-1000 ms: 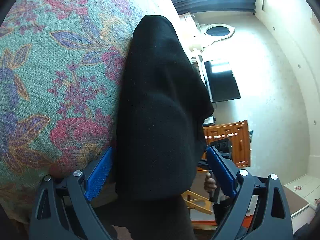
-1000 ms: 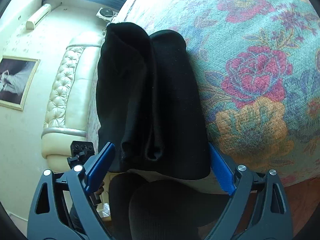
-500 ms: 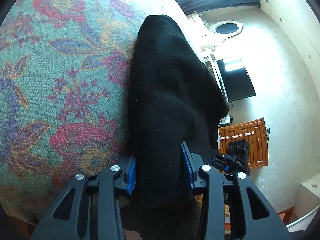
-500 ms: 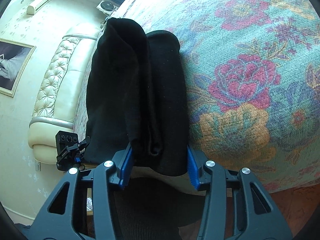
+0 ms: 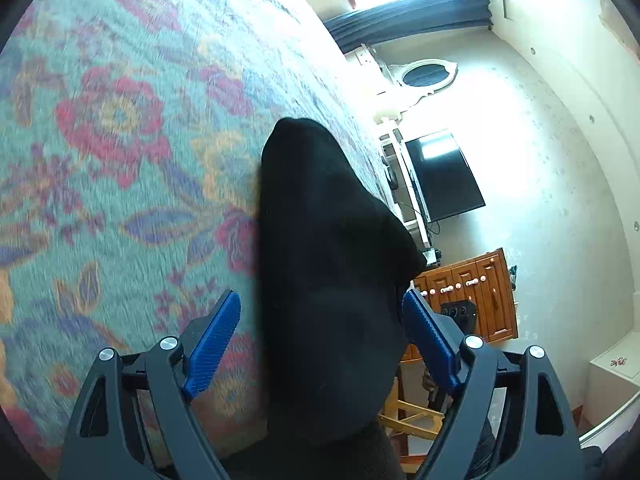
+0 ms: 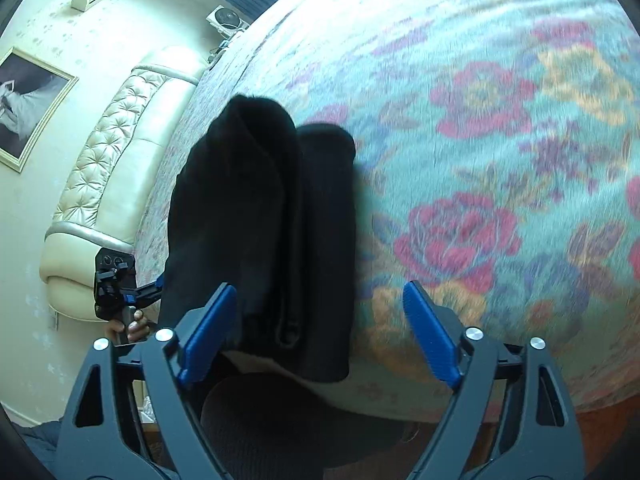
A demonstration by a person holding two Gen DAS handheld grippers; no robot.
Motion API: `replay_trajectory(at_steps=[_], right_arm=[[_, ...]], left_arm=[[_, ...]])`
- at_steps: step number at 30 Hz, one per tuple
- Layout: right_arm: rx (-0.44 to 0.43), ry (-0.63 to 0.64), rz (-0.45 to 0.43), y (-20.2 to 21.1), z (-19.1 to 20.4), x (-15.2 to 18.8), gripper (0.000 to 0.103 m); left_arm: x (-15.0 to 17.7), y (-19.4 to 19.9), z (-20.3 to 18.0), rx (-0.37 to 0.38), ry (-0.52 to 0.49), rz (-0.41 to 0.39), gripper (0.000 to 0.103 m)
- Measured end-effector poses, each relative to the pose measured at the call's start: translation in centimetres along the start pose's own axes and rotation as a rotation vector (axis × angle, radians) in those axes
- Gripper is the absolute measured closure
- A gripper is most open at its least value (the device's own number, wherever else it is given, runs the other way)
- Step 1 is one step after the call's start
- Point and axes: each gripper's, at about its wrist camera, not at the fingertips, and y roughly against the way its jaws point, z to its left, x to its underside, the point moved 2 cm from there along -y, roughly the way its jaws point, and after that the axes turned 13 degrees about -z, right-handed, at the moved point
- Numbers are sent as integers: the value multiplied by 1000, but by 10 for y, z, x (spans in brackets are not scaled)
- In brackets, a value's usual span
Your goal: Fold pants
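Note:
Black folded pants [image 5: 328,264] lie lengthwise on the floral bedspread [image 5: 100,140], near end at the bed's edge. My left gripper [image 5: 320,344] has its jaws opening; the pants' near end sits between the blue pads, and the left pad stands clear of the cloth. In the right wrist view the pants [image 6: 260,232] show two folded layers side by side. My right gripper [image 6: 320,334] is also opening; the cloth lies toward its left pad, with bedspread [image 6: 480,160] showing by the right one. The left gripper [image 6: 116,284] and a hand appear past the pants.
A cream tufted headboard [image 6: 104,160] bounds the bed's far end. A wall TV [image 5: 444,176], a wooden cabinet [image 5: 480,296] and a yellow wooden frame [image 5: 412,420] stand beyond the bed's side. A dark rounded shape [image 6: 280,420] lies just under both grippers.
Both grippers went from open to shut on the pants' near end, and now stand open again. Both have drawn back a little, so the pants look farther away.

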Motion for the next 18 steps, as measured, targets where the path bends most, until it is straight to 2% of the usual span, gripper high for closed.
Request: replay_trajectory(at_steps=[3, 9, 14, 18], right_arm=[[-49, -42, -6, -16, -4, -21, 15], [-100, -85, -5, -51, -4, -51, 15], [-138, -136, 3, -71, -10, -58, 14], [-196, -161, -3, -76, -6, -62, 14]], left_arm=[[-15, -23, 4, -33, -9, 12, 21], [-30, -65, 1, -24, -29, 39, 21], [-37, -83, 2, -25, -33, 59, 20], [-39, -95, 2, -64, -38, 78, 20]])
